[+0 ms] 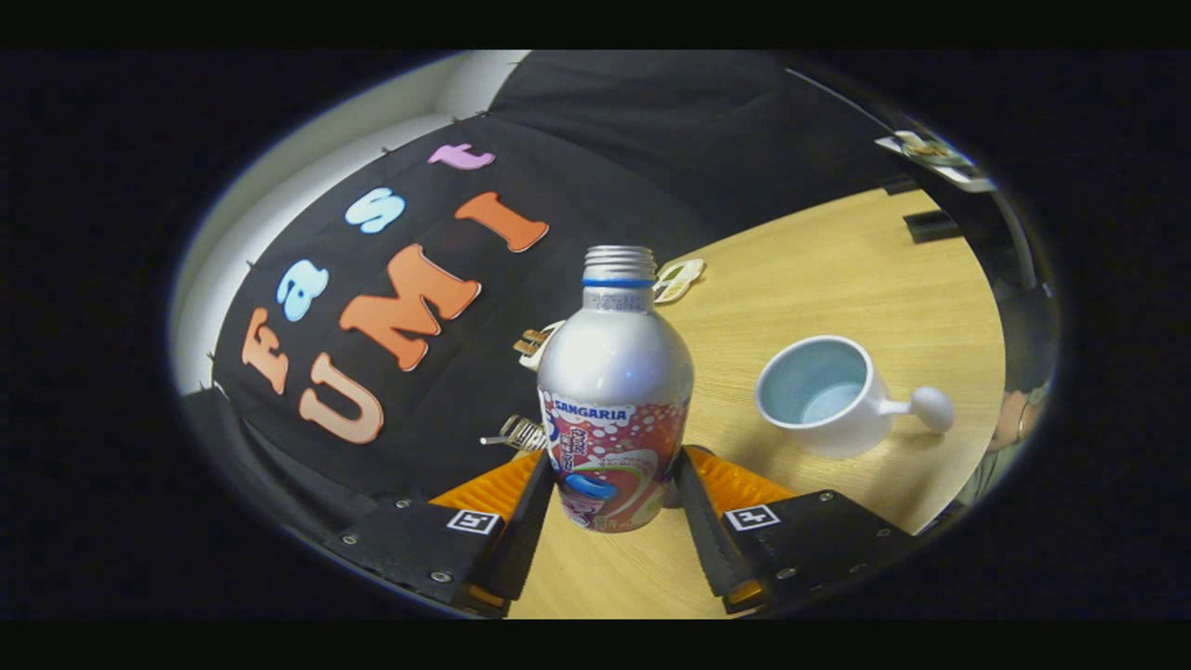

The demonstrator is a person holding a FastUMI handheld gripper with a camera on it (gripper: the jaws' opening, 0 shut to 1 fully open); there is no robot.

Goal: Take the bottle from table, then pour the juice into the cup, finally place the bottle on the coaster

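Bottle point(615, 391) is the thing to start from, though the table point(837, 279) is the largest thing in sight: a pale wood top that runs from under the gripper out to the black cloth wall point(595, 167) behind it. Next in size is the bottle itself, a silver metal one with a bright printed label round its lower half, a blue ring at the neck and bare screw threads at an uncapped mouth. It stands between the two fingers of the gripper point(609, 484), its lower body level with their tips and its shoulder and neck rising beyond them. The fingers point(526, 502) sit close against the label on either side and seem to touch it, but whether they truly press on it or a thin gap is left I cannot tell; they are parted about as wide as the bottle. The cup point(823, 395) comes next, a white one with a pale blue inside and a short knob-ended handle, resting on the table to the right of the bottle and well apart from it, its mouth turned toward the gripper. Smallest are a few little clips point(516, 433) along the table's far edge by the cloth, behind the bottle.
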